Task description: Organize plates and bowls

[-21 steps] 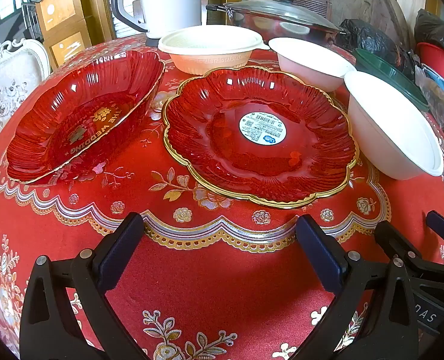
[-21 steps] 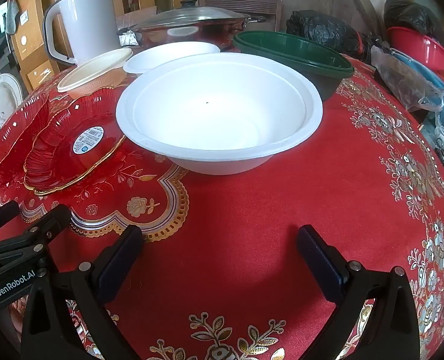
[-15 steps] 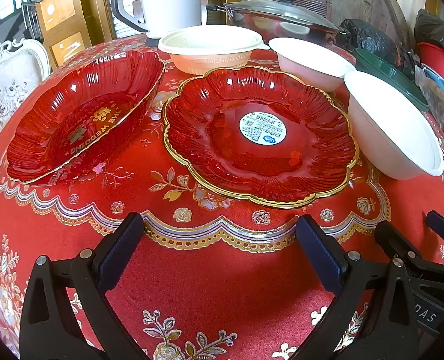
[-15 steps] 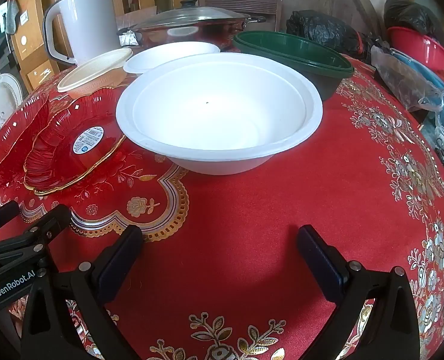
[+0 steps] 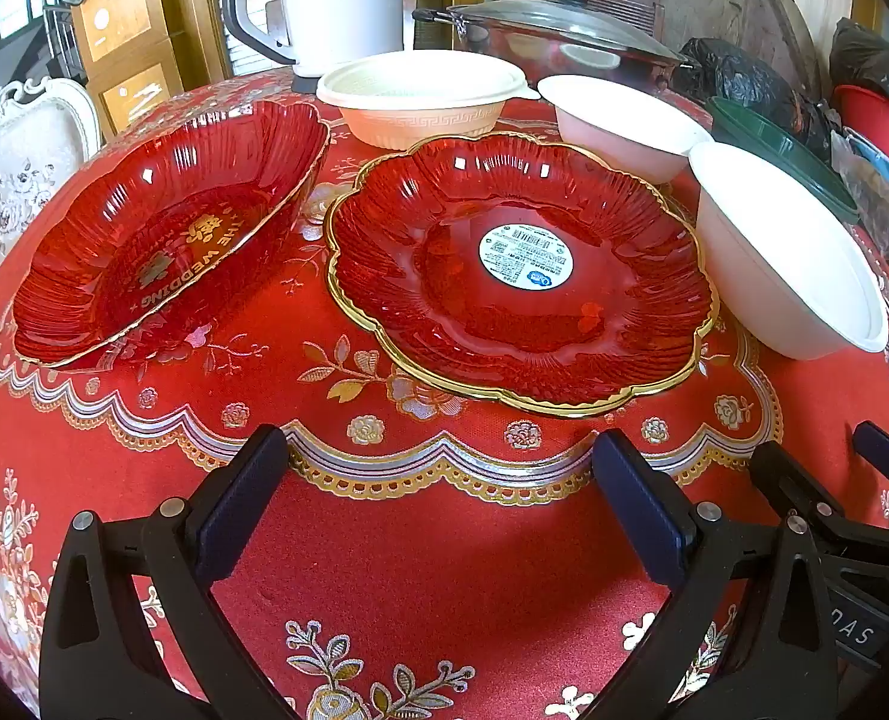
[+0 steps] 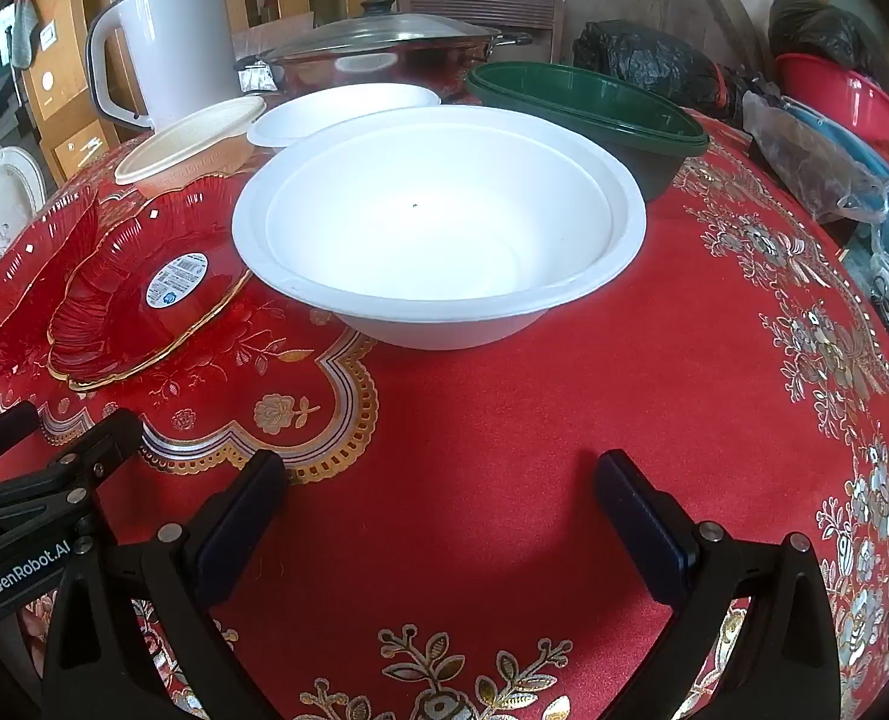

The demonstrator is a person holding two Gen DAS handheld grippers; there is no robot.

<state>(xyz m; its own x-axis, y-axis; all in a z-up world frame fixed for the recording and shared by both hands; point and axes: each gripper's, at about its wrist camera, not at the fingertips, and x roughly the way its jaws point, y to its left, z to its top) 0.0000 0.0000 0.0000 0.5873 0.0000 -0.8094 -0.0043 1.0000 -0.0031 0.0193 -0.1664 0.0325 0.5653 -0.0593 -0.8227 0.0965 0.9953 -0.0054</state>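
Left gripper: jaws wide, empty, above the tablecloth.
Oval red dish: at ten o'clock.
Gold-rimmed red plate: at twelve o'clock; sticker text unreadable.
Right gripper: jaws wide, nothing between them.
Large white bowl: at twelve o'clock.
Green bowl: at one o'clock, possibly touching it.

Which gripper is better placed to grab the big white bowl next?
Right. The right gripper is open, with the big white bowl straight ahead. The left gripper faces the gold-rimmed red plate.
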